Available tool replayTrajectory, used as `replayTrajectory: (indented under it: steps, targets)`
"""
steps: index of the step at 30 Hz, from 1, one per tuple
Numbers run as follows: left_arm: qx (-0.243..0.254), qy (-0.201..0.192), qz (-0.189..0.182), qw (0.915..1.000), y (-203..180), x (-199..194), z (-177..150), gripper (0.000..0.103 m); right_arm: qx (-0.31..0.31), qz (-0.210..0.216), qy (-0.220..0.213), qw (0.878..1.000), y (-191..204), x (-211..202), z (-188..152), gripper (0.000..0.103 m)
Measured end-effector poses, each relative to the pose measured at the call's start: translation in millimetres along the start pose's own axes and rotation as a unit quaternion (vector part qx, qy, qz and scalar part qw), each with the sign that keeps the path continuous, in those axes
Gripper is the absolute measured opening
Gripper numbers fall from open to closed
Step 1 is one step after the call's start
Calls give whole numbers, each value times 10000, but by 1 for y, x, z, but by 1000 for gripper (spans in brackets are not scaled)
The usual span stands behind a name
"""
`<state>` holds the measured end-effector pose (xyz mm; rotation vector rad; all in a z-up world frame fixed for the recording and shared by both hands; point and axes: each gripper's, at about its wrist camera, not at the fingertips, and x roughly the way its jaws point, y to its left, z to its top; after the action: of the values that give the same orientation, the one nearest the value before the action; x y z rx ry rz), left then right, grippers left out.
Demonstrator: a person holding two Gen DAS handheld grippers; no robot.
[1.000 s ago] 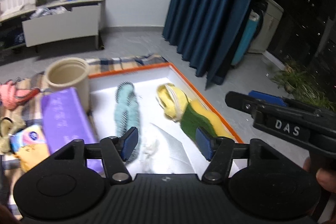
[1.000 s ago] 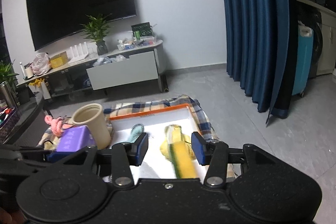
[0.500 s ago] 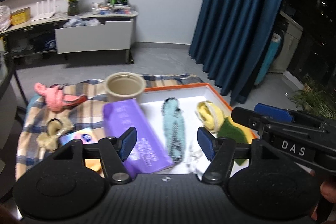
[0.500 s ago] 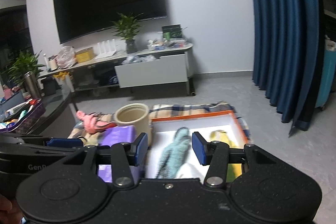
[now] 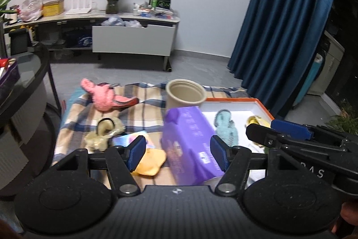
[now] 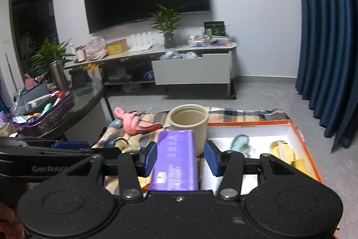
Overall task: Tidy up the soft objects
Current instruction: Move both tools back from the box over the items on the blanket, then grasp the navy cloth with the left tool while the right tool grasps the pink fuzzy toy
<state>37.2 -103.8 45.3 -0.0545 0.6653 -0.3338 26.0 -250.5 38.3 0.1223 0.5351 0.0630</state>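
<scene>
Jaws on both grippers, left [image 5: 177,152] and right [image 6: 181,159], gape wide and hold nothing. Purple pack [image 5: 190,145] lies ahead between the left jaws, beside the tray [image 5: 264,108]; pink toy [image 5: 105,99] and yellow cloth [image 5: 150,160] lie left of them. Best to lower, centre one soft piece between the pads, then close gently.

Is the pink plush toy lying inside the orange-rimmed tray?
No, the pink plush toy lies on the plaid blanket, well left of the orange-rimmed tray.
</scene>
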Motion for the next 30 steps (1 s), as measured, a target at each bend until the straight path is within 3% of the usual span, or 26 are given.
replayTrajectory:
  steps: [15,24,30]
  targets:
    - [-449,-29,406,9982,58,-15,-10,65,-298,349,246,9986,41,17,-11,59]
    - [-880,259,967,9911,110,-14,-29,67,-357,511,413,9972,55,25,-23,59]
    - [-865,437,938,9909,121,-2,-41,70,-359,542,396,9971,56,25,-25,61]
